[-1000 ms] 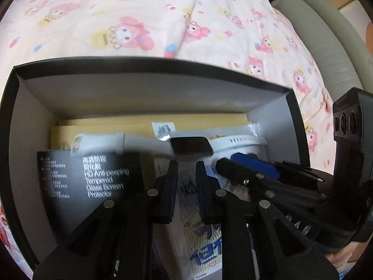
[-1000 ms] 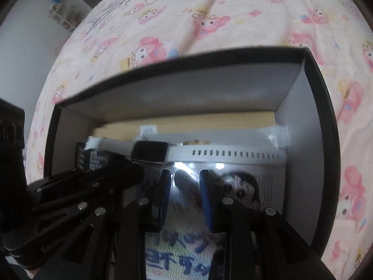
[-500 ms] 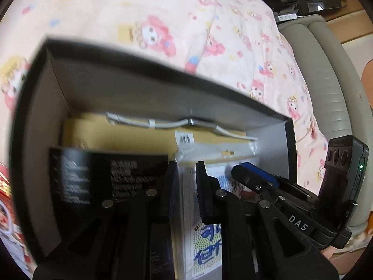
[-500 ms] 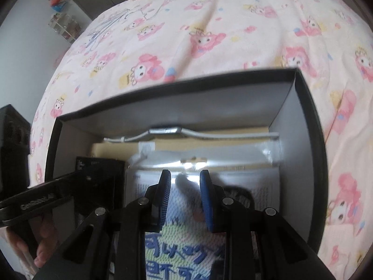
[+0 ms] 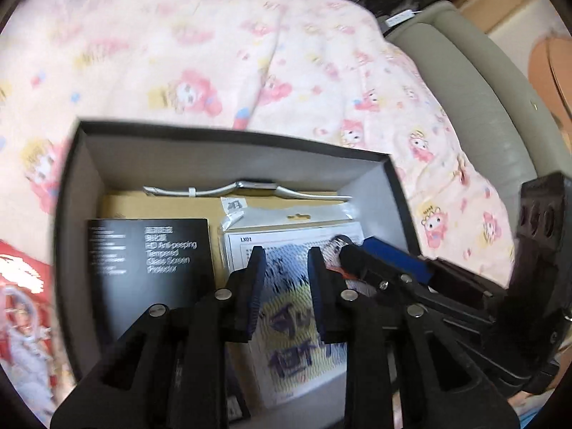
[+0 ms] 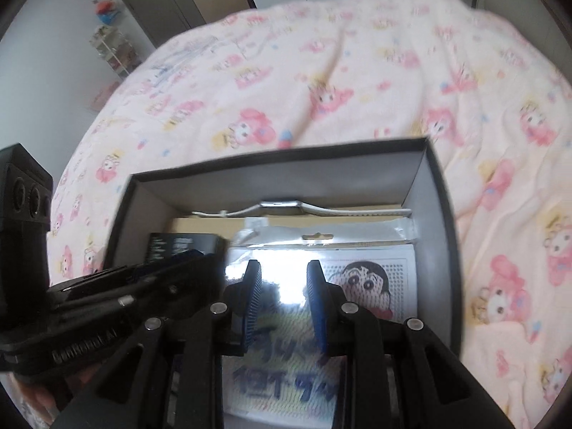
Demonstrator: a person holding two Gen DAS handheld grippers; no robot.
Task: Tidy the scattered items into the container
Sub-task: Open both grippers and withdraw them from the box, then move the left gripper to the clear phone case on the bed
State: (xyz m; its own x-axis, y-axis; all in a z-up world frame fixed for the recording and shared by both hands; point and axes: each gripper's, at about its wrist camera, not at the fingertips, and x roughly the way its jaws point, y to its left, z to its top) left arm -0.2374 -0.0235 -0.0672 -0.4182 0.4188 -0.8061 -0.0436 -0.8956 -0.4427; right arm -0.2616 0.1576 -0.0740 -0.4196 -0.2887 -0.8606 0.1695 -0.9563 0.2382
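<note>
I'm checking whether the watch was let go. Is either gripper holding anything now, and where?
Nothing is held. The left gripper, its jaws opening, and the right gripper both hang empty above the box; the watch lies inside.

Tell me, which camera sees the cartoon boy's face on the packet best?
The right wrist view. The cartoon face on the packet shows plainly there, beside the right gripper. In the left wrist view the packet is blurred and the grippers cover the face.

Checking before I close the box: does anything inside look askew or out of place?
Mostly tidy. The white smartwatch is odd: it stands on edge against the back wall of the box instead of lying flat. The black screen protector pack and clear-bagged cartoon kit lie flat, side by side.
</note>
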